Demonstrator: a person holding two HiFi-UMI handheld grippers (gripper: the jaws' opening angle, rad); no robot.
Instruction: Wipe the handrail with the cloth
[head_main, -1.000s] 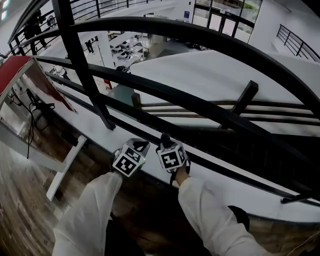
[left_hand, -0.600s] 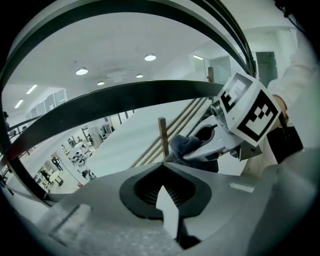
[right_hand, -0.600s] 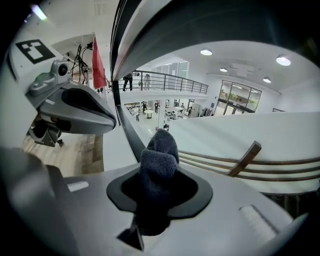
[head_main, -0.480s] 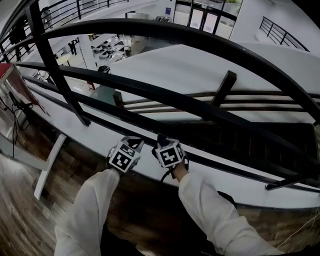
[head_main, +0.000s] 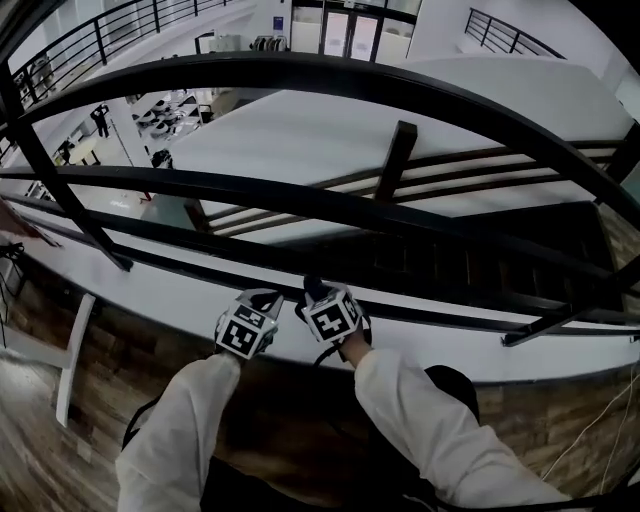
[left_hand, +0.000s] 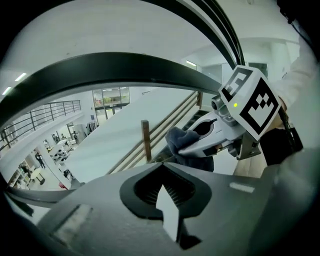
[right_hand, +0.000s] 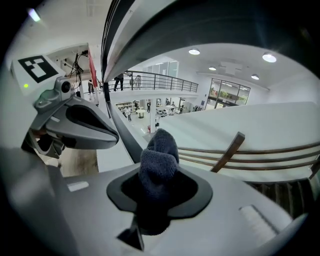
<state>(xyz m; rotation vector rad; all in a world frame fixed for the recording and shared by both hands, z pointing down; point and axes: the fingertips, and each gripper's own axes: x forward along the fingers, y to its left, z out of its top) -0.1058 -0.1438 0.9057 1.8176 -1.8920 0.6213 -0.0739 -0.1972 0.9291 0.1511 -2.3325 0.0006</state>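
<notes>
The black handrail (head_main: 350, 80) curves across the top of the head view, above two lower rails. Both grippers sit low, side by side near the bottom rail (head_main: 450, 315) and well below the handrail. My right gripper (head_main: 312, 292) is shut on a dark blue cloth (right_hand: 159, 157), which bunches up out of its jaws. In the left gripper view the cloth (left_hand: 180, 141) shows at the right gripper's tip (left_hand: 192, 150). My left gripper (head_main: 263, 299) is shut with nothing between its jaws (left_hand: 167, 200). The handrail is a broad dark band overhead in both gripper views (left_hand: 100, 70) (right_hand: 210, 25).
A slanted black post (head_main: 60, 190) stands at the left, and a white ledge (head_main: 170, 300) runs under the railing. Beyond the rails lie a stair with a wooden rail (head_main: 395, 160) and an open hall far below. Wooden flooring (head_main: 40, 450) is underfoot.
The view has slid to the right along the railing, so the slanted post now sits far left. Both grippers stay low and close together, the cloth still in the right one.
</notes>
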